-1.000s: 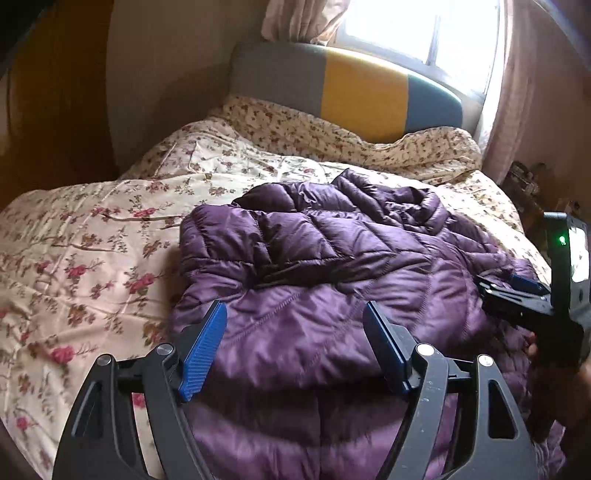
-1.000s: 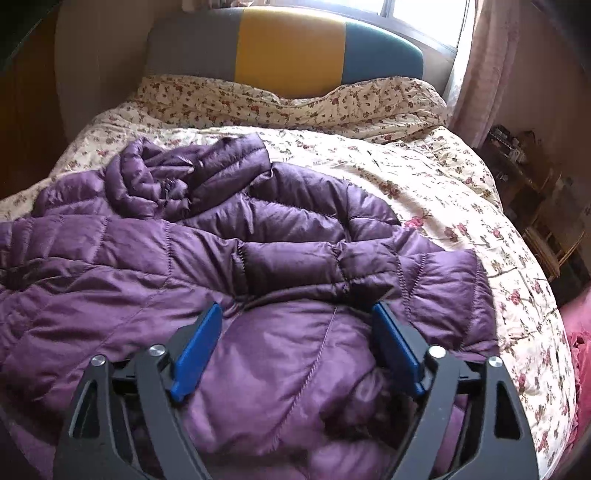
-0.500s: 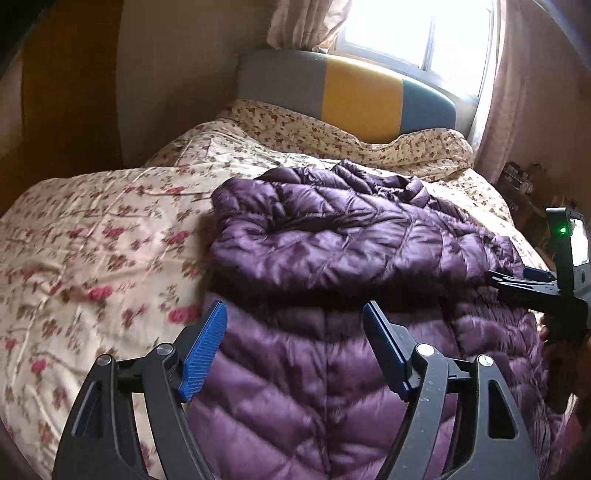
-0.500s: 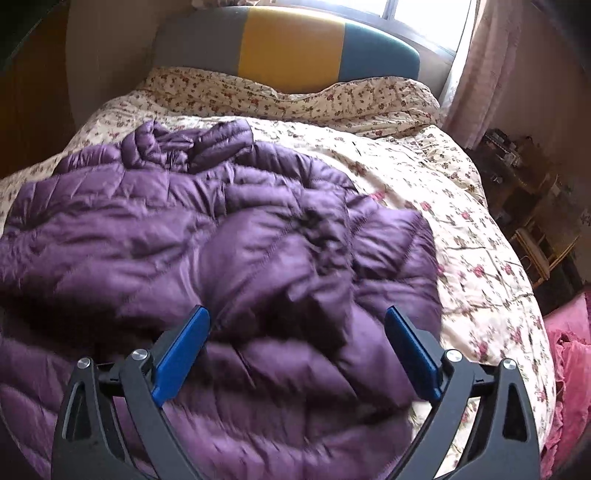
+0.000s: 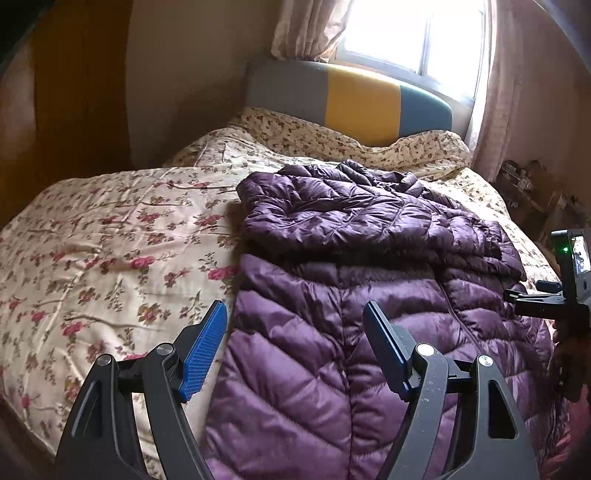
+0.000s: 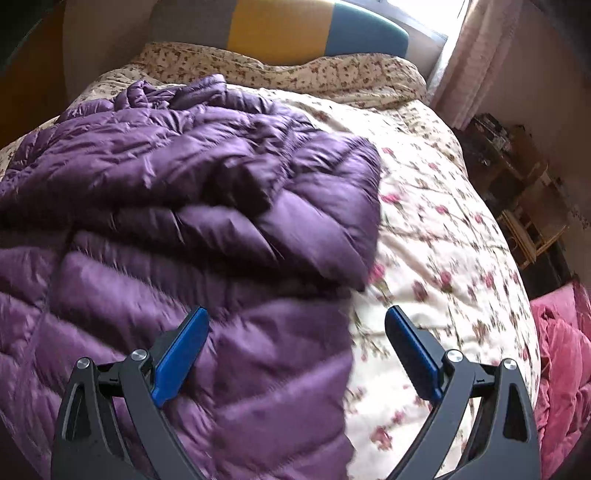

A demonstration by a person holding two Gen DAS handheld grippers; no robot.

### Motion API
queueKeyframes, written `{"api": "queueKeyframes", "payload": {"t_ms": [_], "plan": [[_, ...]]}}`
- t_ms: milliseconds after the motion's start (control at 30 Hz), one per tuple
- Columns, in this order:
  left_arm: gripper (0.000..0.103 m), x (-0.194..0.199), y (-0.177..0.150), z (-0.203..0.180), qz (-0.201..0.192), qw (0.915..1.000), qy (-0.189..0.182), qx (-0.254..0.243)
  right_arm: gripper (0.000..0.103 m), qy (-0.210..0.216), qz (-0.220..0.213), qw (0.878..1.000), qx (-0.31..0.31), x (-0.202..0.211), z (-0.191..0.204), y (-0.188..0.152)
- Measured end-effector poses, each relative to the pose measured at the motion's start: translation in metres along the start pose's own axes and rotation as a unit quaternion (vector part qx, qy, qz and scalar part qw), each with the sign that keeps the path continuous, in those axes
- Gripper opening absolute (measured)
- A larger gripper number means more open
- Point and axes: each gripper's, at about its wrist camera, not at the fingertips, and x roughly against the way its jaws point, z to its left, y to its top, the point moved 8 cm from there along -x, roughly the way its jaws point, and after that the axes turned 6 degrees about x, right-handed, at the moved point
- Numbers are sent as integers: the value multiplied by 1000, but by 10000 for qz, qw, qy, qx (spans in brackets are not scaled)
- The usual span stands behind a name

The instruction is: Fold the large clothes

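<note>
A bed (image 5: 110, 229) fills most of both views, covered by a cream quilt (image 6: 436, 229) printed with pink flowers, with a headboard (image 5: 354, 107) in grey, yellow and blue panels at the far end under a bright window (image 5: 406, 33). On the quilt lies a purple puffer jacket (image 5: 332, 295), running from near the pillow end down to the near edge of the bed; its upper part is folded over the lower body, making a thick ridge across the middle, and its hood end is bunched toward the headboard. A pink cloth (image 6: 561, 369) lies off the right side of the bed. The left gripper (image 5: 295, 347) hovers over the jacket's left edge with its blue fingers (image 5: 203, 354) spread wide and nothing between them. The right gripper (image 6: 295, 350) hangs over the jacket's right edge, its fingers (image 6: 181, 354) having just spread wider, gripping nothing. From the left view, the right gripper's body (image 5: 565, 295) shows beside the jacket.
</note>
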Motion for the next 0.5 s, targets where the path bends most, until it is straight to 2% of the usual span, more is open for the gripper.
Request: {"api": "queueKeyframes", "payload": {"t_ms": [233,500], "plan": [[75,12,-17,8,57,10000,26,-20,96,26,41,9998,183,14,-3,-21],[75,16,-51,35,422,9991,25,101,97,217,167,9986,452,30,-2,-49]]}}
